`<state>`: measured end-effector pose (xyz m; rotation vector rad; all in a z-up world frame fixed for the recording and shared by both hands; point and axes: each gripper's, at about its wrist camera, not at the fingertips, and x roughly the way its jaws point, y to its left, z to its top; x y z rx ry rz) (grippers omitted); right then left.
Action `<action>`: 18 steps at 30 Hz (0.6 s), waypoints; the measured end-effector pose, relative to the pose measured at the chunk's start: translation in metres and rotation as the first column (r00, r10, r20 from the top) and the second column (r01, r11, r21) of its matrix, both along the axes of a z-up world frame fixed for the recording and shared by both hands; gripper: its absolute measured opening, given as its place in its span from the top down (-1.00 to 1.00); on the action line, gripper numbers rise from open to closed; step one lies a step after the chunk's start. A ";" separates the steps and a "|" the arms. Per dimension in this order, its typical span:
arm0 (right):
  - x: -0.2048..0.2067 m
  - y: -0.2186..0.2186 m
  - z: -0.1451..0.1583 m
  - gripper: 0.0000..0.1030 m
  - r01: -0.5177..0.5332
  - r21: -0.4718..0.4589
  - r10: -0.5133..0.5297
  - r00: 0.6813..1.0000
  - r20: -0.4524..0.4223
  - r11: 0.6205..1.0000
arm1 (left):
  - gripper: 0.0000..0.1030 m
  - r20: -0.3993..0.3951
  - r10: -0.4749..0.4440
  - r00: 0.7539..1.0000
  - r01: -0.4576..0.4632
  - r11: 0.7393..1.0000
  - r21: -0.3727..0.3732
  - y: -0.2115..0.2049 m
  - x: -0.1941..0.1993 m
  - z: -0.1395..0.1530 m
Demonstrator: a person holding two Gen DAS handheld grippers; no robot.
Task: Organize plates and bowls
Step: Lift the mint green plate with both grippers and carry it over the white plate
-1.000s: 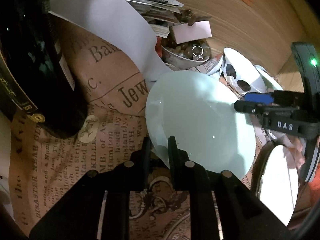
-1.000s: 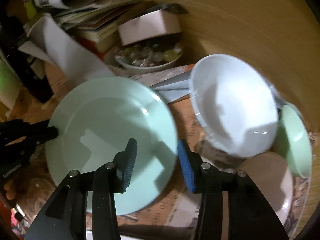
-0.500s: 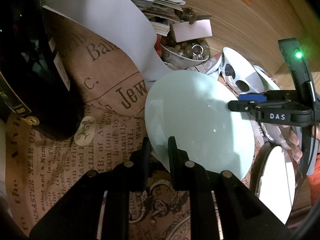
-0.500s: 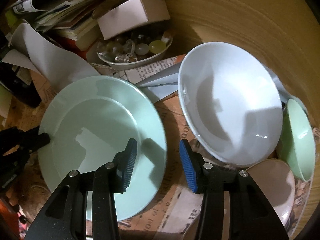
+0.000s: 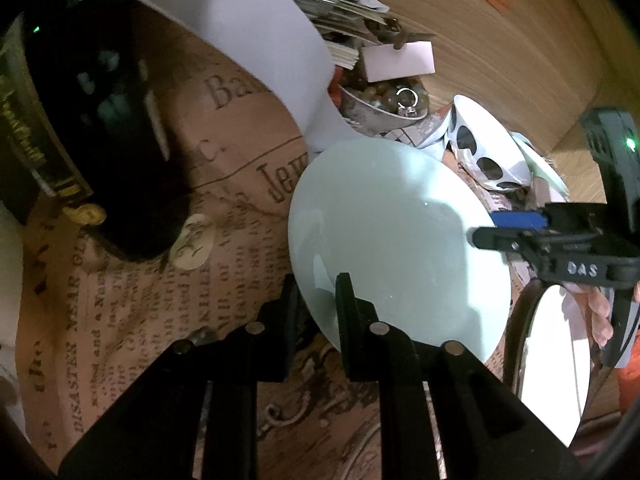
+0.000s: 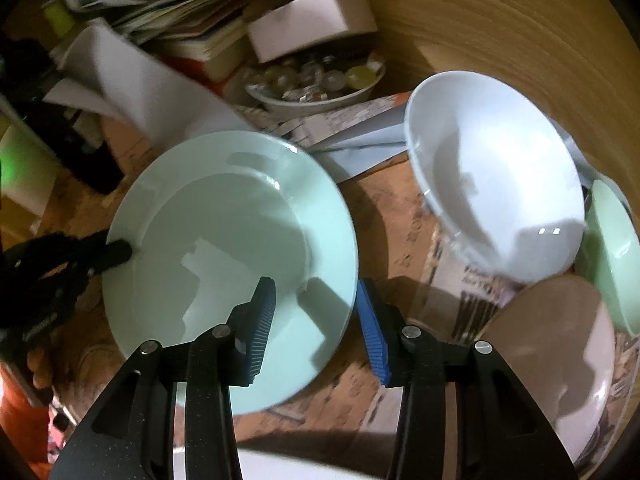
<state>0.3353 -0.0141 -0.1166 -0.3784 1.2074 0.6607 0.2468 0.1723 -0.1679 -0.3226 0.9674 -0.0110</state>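
Note:
My left gripper [image 5: 318, 292] is shut on the near rim of a pale green plate [image 5: 396, 236], holding it tilted above the newspaper-print cloth. The same plate [image 6: 228, 272] fills the left of the right wrist view, with the left gripper [image 6: 116, 252] clamped on its far-left rim. My right gripper [image 6: 316, 304] is open, its blue-padded jaws straddling the plate's right rim without gripping; it also shows in the left wrist view [image 5: 504, 228]. A white bowl [image 6: 496, 172] leans at the right, beside a small green bowl [image 6: 612, 252] and a pinkish plate [image 6: 560, 360].
A dark bottle [image 5: 100, 120] stands at the left. A dish of glass beads [image 6: 316, 84], a pink box [image 6: 312, 28], stacked papers [image 6: 180, 20] and a white sheet [image 5: 272, 52] crowd the back. A white plate [image 5: 556, 364] lies at the right. A wooden wall curves behind.
The right gripper has moved in so its open jaws now straddle the green plate's rim. The left gripper keeps its hold on the plate, which has barely shifted.

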 end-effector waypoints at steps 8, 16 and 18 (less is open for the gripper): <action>0.005 -0.006 -0.003 0.38 0.000 0.006 0.000 0.999 0.034 1.000 | 0.68 0.008 -0.006 1.000 0.006 1.000 0.022 -0.002 0.001 0.000; 0.025 0.010 -0.012 0.32 0.004 -0.088 0.002 0.998 0.062 0.996 | 0.68 0.008 -0.012 1.000 0.012 1.000 -0.015 0.003 0.010 -0.004; 0.029 0.013 -0.015 0.32 0.003 -0.091 0.002 0.998 0.056 0.996 | 0.68 0.012 -0.016 1.000 0.016 1.000 -0.014 0.003 0.010 -0.004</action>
